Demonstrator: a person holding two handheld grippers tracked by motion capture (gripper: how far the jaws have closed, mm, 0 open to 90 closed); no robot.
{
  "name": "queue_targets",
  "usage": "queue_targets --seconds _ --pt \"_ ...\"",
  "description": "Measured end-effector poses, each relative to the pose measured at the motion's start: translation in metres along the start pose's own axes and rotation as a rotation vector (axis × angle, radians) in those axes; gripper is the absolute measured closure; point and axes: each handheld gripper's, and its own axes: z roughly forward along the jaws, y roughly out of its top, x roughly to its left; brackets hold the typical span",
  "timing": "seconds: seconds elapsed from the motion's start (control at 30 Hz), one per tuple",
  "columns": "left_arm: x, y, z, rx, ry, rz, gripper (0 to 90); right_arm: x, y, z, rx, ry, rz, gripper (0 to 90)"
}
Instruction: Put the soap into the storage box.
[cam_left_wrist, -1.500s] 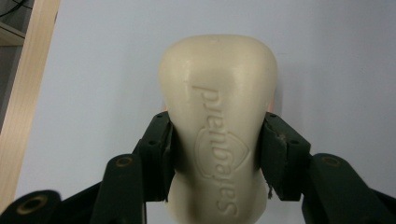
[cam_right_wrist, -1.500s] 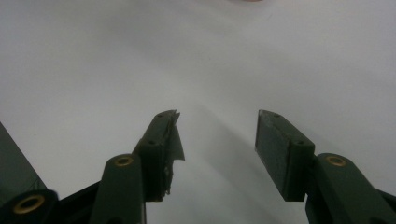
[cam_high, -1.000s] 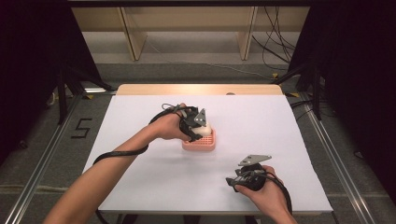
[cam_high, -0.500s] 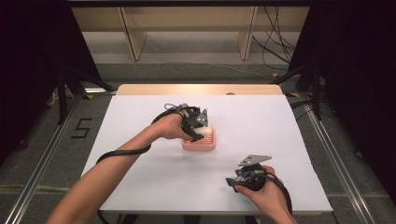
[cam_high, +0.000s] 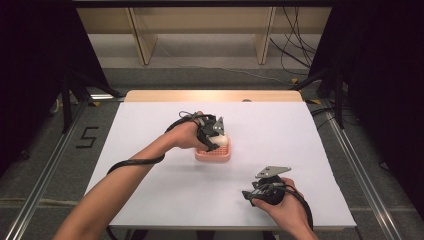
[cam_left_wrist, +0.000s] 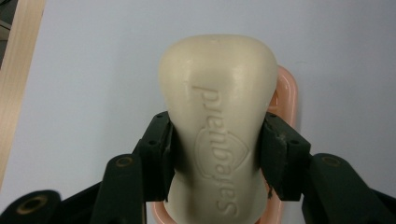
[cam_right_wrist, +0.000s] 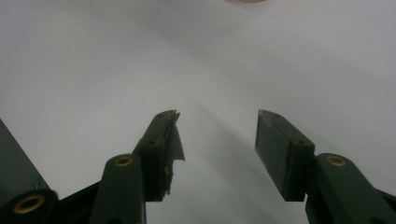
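High view: left gripper (cam_high: 216, 140) is at the middle of the white counter (cam_high: 150, 125), clamped on a cream-coloured moulded bar of soap (cam_high: 221, 139) directly over a small pink ribbed plastic soap dish (cam_high: 213, 155). Cannot tell from here if the soap touches the dish. Right gripper (cam_high: 260, 187) sits near the counter's front edge, well apart from the dish, holding nothing. Left hand is clearly the nearer one.

Left gripper view: both black jaws press the soap's narrow waist from either side, so the gripper (cam_left_wrist: 217, 154) is holding it across the short width. The soap's (cam_left_wrist: 218, 107) long axis runs straight away from the gripper, embossed lettering face-up. The pink dish (cam_left_wrist: 286, 100) rim peeks out under and to the right of the bar, roughly aligned with it.

Right gripper view: gripper (cam_right_wrist: 217, 135) jaws stand wide apart, empty, over bare white counter (cam_right_wrist: 93, 70). A sliver of the pink dish (cam_right_wrist: 245, 1) is at the top edge, far ahead.

Judgement: the soap is either going into or coming off the dish.
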Motion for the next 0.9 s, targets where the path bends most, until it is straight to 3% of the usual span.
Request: queue_targets --seconds 0.3,0.9 --pt "0.001 -0.001 0.007 0.015 -0.007 -0.002 49.7 -0.002 0.0 0.001 -0.011 -0.006 -0.032 49.1" --pt "0.003 -0.004 0.018 0.053 -0.015 -0.016 49.6 0.0 -0.001 0.0 -0.004 -0.001 -0.01 49.0"
